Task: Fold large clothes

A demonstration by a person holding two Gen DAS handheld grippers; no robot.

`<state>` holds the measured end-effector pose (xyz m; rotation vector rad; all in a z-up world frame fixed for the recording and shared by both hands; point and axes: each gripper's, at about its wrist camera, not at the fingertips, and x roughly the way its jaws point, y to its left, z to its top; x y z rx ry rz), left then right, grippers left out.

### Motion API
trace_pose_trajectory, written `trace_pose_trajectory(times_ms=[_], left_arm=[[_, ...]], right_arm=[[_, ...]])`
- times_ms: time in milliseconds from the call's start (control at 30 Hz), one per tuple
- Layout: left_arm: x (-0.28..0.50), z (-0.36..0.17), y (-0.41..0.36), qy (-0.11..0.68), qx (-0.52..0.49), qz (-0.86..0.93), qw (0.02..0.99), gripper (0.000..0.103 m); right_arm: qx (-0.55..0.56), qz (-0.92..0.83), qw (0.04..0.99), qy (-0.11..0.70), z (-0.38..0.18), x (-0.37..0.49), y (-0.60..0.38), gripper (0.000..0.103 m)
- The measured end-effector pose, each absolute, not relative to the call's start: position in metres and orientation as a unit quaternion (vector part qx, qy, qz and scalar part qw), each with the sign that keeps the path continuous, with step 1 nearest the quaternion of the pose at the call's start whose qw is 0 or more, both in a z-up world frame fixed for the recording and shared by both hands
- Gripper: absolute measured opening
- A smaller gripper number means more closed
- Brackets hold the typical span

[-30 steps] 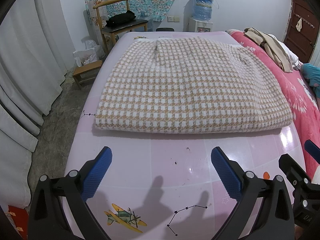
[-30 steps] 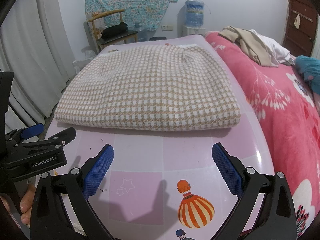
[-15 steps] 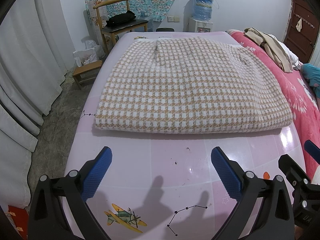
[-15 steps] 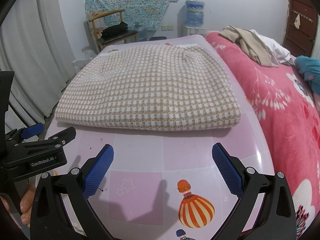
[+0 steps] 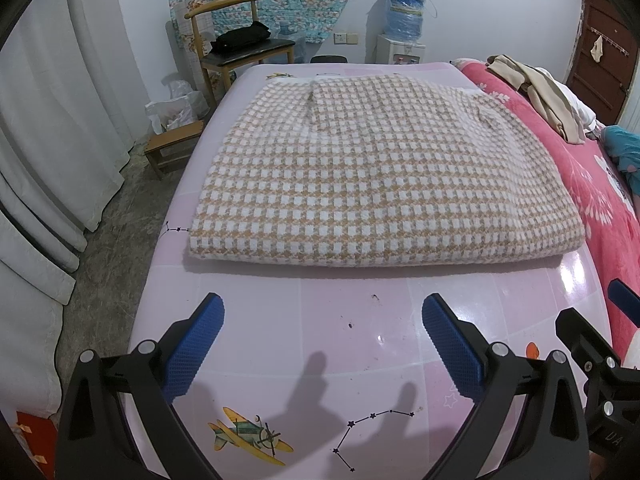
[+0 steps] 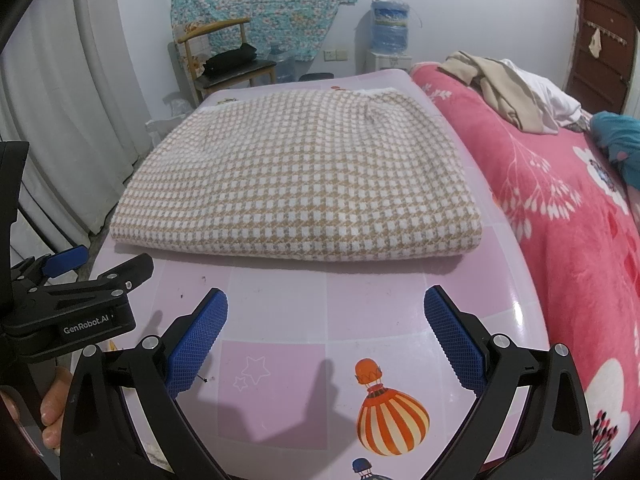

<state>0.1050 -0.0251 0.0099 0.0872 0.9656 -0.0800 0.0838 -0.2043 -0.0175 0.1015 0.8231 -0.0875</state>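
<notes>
Bare strip of glossy pink patterned table surface [image 5: 320,312] lies open between the grippers and the near edge of the folded beige-and-white checked knit garment [image 5: 380,184], which covers the far part. Right side: red floral fleece blanket [image 6: 560,208] adjoins. Left side: open floor, white pleated curtains [image 5: 48,120] beyond.

Folded checked garment [image 5: 384,184] flat on pink table [image 5: 280,312]; left gripper [image 5: 322,340] jaws spread, empty, near its front edge.
</notes>
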Motion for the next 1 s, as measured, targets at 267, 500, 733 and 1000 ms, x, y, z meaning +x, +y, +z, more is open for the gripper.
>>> trace_pose_trajectory(times_ms=[267, 500, 733, 1000], left_arm=[[0.1046, 0.0098, -0.0253, 0.463, 0.043, -0.038, 0.885, 0.098], [0.1035, 0.0098, -0.0252, 0.463, 0.041, -0.037, 0.885, 0.098], [0.1039, 0.0099, -0.0249, 0.462, 0.042, -0.037, 0.885, 0.098], [0.1040, 0.0102, -0.0251, 0.463, 0.042, -0.038, 0.885, 0.098]], right_arm=[[0.049, -0.043, 0.914, 0.400, -0.0166, 0.0836, -0.2043, 0.095], [0.050, -0.043, 0.914, 0.400, -0.0160, 0.0834, -0.2045, 0.095], [0.048, -0.036, 0.914, 0.400, -0.0171, 0.0829, -0.2054, 0.095], [0.047, -0.033, 0.914, 0.401, -0.0168, 0.0829, -0.2089, 0.095]])
